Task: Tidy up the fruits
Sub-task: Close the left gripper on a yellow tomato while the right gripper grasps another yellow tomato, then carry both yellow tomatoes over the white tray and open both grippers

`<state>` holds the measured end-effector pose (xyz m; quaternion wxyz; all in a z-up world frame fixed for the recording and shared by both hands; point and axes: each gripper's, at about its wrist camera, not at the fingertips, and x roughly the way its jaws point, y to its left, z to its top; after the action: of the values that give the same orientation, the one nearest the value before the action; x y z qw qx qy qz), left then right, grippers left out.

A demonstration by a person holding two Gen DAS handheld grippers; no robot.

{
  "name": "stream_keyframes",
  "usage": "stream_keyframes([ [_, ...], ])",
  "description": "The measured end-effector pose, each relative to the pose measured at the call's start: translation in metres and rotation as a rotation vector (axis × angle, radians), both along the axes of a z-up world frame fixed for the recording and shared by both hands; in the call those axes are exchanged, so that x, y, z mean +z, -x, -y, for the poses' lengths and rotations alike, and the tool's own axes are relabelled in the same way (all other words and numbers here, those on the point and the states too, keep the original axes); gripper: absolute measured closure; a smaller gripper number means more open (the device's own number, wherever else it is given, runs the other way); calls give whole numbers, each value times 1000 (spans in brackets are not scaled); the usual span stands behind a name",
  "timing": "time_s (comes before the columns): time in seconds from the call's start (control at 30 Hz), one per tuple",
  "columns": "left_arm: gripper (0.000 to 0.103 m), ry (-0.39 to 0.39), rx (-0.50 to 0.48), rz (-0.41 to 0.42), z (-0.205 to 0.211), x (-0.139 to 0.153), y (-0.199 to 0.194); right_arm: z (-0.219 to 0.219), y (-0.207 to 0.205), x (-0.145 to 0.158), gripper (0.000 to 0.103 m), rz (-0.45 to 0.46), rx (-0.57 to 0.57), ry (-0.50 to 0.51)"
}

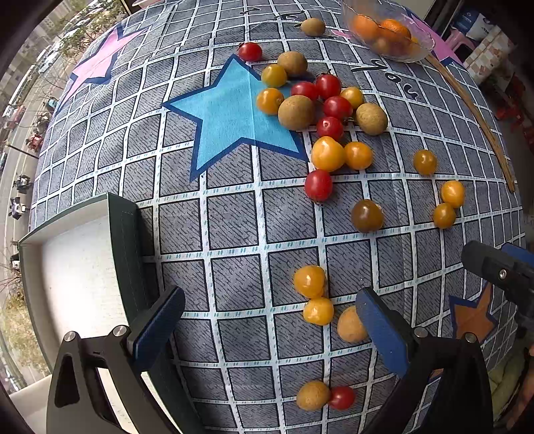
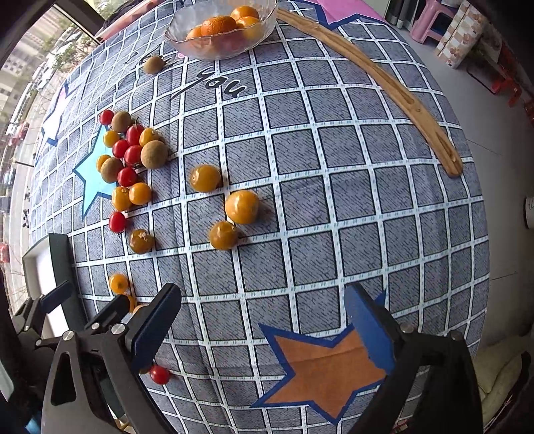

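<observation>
Red and yellow cherry tomatoes and brown longans lie scattered on the checked tablecloth, most in a cluster (image 1: 320, 110) by the blue star, also seen in the right wrist view (image 2: 130, 157). A glass bowl of oranges (image 1: 387, 33) (image 2: 222, 28) stands at the far edge. My left gripper (image 1: 270, 320) is open and empty above the cloth, with two yellow tomatoes (image 1: 313, 293) and a longan (image 1: 348, 325) near its right finger. My right gripper (image 2: 263, 317) is open and empty over the orange star, three yellow tomatoes (image 2: 233, 207) ahead of it.
A dark-rimmed white tray (image 1: 123, 240) sits at the table's left edge, also in the right wrist view (image 2: 60, 263). A curved wooden stick (image 2: 383, 83) lies at the far right. A longan and a red tomato (image 1: 325, 395) lie close to me. Pink stools and boxes stand beyond the table.
</observation>
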<state>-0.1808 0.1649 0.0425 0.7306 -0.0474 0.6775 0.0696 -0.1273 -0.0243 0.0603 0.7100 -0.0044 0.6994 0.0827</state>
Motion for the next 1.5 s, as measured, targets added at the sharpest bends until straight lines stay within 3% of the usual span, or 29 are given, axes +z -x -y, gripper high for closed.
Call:
stream_keyframes([
  [0.1, 0, 3, 14, -1, 1, -12, -2, -12, -12, -12, 23, -15, 12, -27],
  [0.17, 13, 0, 10, -9, 2, -19, -3, -17, -18, -17, 26, -11, 18, -28],
  [0.3, 14, -10, 6, -14, 3, -28, -8, -27, -23, -24, 31, -3, 26, -21],
  [0.37, 27, -14, 7, -16, 4, -28, -8, -36, -19, -29, 37, -8, 25, -24],
  [0.43, 27, 0, 16, -14, 4, -26, -8, -41, -17, -30, 39, 13, 29, -3],
  [0.5, 31, 11, 17, -3, 6, -27, -9, -48, -8, -33, 51, 34, 33, 16],
  [0.53, 38, 18, 14, 6, 6, -27, -8, -50, -8, -33, 57, 42, 36, 22],
  [0.6, 53, 19, -12, 25, 9, -20, -4, -60, -7, -36, 80, 50, 41, 16],
  [0.67, 82, 31, -42, 40, 16, -18, -4, -60, -5, -33, 80, 38, 35, -14],
  [0.77, 82, 113, -25, 53, 17, -16, -3, -50, -2, -25, 80, 15, 21, -74],
  [1.03, 82, 148, -8, 119, 10, 10, 8, -28, 25, 2, 80, -6, 24, -208],
  [1.27, 82, 158, 33, 145, -13, 34, 28, -35, 53, 18, 80, 3, 52, -212],
  [1.5, 82, 130, 94, 165, -58, 58, 70, -79, 75, 33, 80, 7, 139, -217],
])
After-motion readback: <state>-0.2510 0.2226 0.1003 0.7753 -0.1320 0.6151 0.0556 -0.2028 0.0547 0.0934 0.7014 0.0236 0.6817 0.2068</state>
